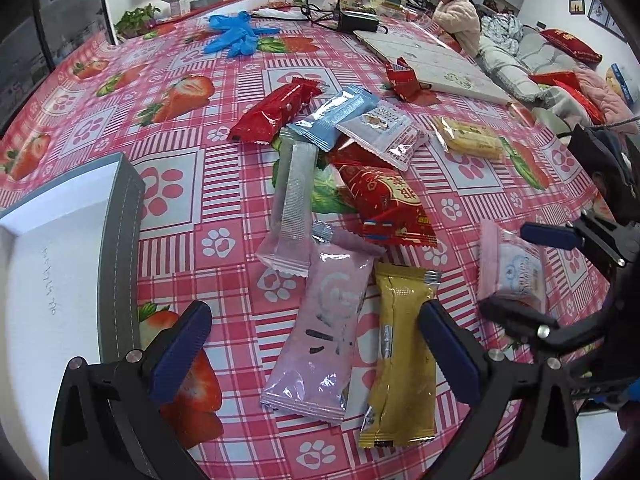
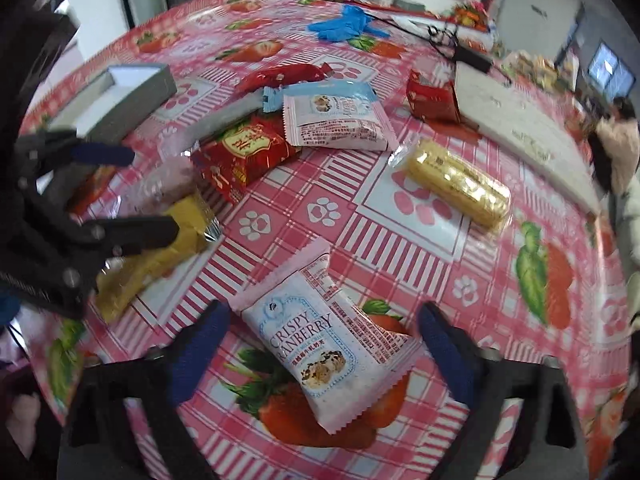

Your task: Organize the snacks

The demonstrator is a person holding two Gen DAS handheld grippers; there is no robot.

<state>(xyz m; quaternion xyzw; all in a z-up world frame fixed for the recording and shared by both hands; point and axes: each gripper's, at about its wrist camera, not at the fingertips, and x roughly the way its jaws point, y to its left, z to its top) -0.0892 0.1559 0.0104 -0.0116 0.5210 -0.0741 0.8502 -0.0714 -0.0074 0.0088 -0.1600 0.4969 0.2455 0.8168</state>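
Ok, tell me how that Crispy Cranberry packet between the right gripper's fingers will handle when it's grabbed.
The Crispy Cranberry packet looks puffed, so it probably weighs little and will give under the right hand-held gripper, whose jaws stand open around it. Its glossy film may be slippery. The contents could crumble if squeezed hard. It lies flat on the tablecloth, so rolling seems unlikely.

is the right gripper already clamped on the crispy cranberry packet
No, the right gripper is open, its blue fingers standing apart either side of the Crispy Cranberry packet.
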